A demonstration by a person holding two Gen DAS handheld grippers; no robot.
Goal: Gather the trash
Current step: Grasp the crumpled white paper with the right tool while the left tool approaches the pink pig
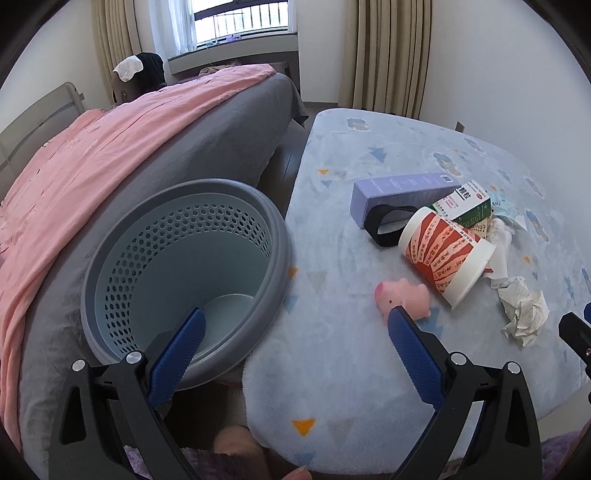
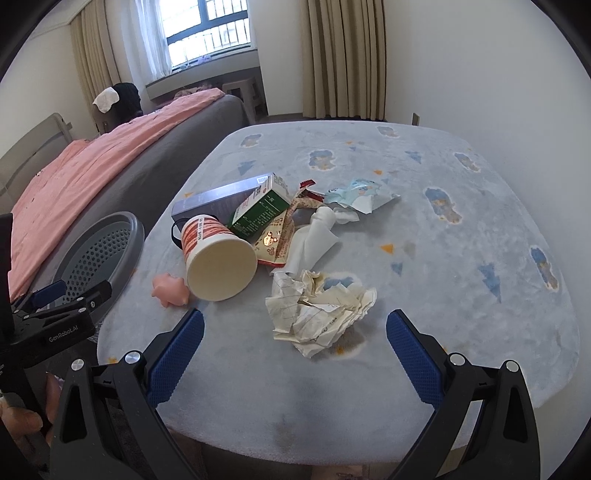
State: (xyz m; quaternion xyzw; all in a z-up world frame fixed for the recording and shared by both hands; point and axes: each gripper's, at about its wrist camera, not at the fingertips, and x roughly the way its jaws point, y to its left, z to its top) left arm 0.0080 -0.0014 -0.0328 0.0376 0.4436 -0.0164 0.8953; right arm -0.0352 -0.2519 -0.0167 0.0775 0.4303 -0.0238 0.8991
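The left wrist view looked forward and down from the counter's (image 1: 343, 350) near left corner, close above the perforated bin (image 1: 184, 266) beside the bed (image 1: 110, 147). The right wrist view sat near the counter's (image 2: 461, 258) front edge, facing the window (image 2: 207, 33). Both shared the paper cup (image 1: 443, 254) (image 2: 218, 258), crumpled paper (image 1: 524, 310) (image 2: 317, 310) and bin (image 2: 99, 251).

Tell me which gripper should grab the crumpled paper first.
Right. The right gripper is open with the crumpled paper lying just ahead between its fingers. The left gripper, also open, faces the basket and pink pig toy, with the paper off to its side.
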